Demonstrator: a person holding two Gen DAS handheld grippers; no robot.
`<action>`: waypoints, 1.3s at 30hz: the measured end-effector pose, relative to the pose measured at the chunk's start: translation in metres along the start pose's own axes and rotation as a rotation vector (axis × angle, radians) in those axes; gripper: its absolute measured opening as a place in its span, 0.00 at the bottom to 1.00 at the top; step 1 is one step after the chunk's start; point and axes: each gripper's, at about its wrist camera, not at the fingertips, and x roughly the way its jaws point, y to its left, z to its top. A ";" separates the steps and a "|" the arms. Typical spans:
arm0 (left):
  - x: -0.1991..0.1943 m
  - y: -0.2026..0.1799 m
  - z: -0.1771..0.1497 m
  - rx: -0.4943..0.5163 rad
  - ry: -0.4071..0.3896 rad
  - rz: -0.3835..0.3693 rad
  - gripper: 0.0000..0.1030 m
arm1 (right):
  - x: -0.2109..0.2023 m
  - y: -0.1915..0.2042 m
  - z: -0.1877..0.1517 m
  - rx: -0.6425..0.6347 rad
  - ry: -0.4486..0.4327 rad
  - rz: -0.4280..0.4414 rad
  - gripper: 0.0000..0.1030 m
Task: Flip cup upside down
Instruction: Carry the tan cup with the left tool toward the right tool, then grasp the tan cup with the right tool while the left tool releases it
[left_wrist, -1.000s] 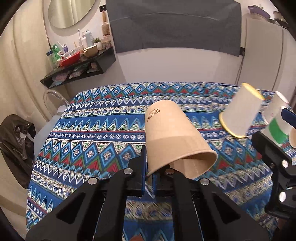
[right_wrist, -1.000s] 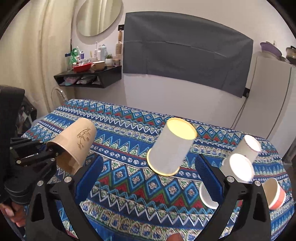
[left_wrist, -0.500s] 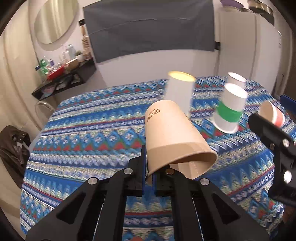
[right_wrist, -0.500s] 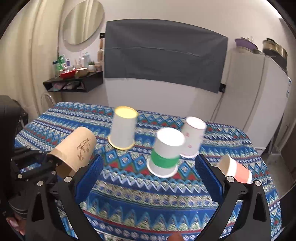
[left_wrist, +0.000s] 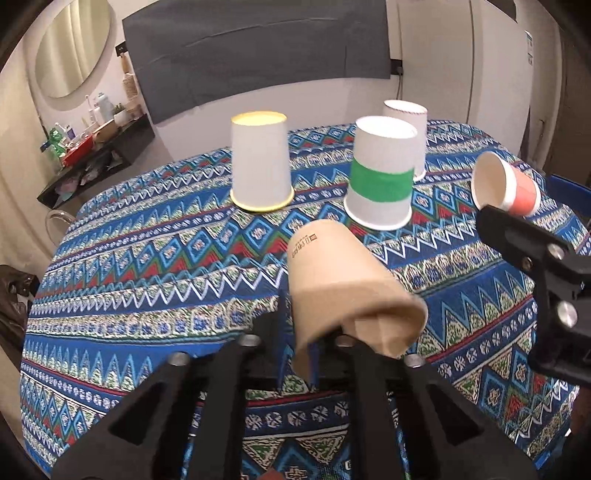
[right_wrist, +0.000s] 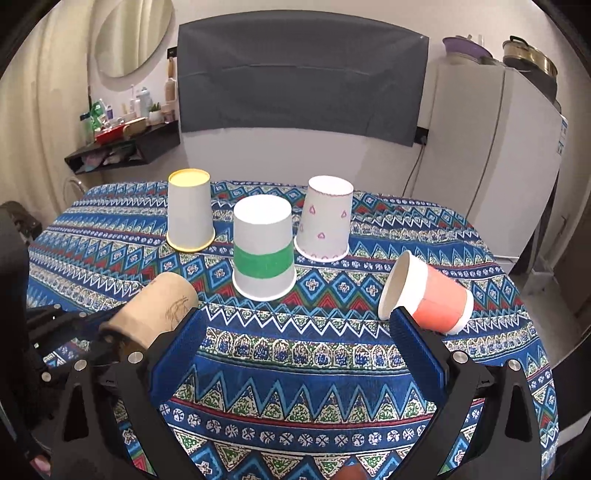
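Your left gripper (left_wrist: 312, 328) clamped on rim wall of brown cup (left_wrist: 343, 280), one finger inside, one outside; cup held tilted above near table (left_wrist: 110, 295), base pointing far, mouth toward you. Small dark print and barcode-like mark near base, too small to read; line drawing on side in right wrist view (right_wrist: 177, 306). Your right gripper (right_wrist: 295, 350) spread wide, holding nothing. Pink cup (right_wrist: 428, 299) on its side just beyond its right finger. Yellow-rimmed cup (right_wrist: 190, 210), green-banded cup (right_wrist: 264, 247), heart-patterned cup (right_wrist: 325, 218) stand inverted farther off.
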 end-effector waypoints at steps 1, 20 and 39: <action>0.001 0.000 -0.002 0.002 0.006 -0.005 0.54 | 0.002 0.001 0.000 0.000 0.008 0.004 0.93; -0.034 0.059 -0.017 -0.013 -0.053 0.009 0.77 | 0.022 0.035 0.030 0.081 0.300 0.120 0.92; 0.003 0.113 -0.001 0.017 0.039 -0.015 0.77 | 0.073 0.055 0.030 0.266 0.518 0.327 0.91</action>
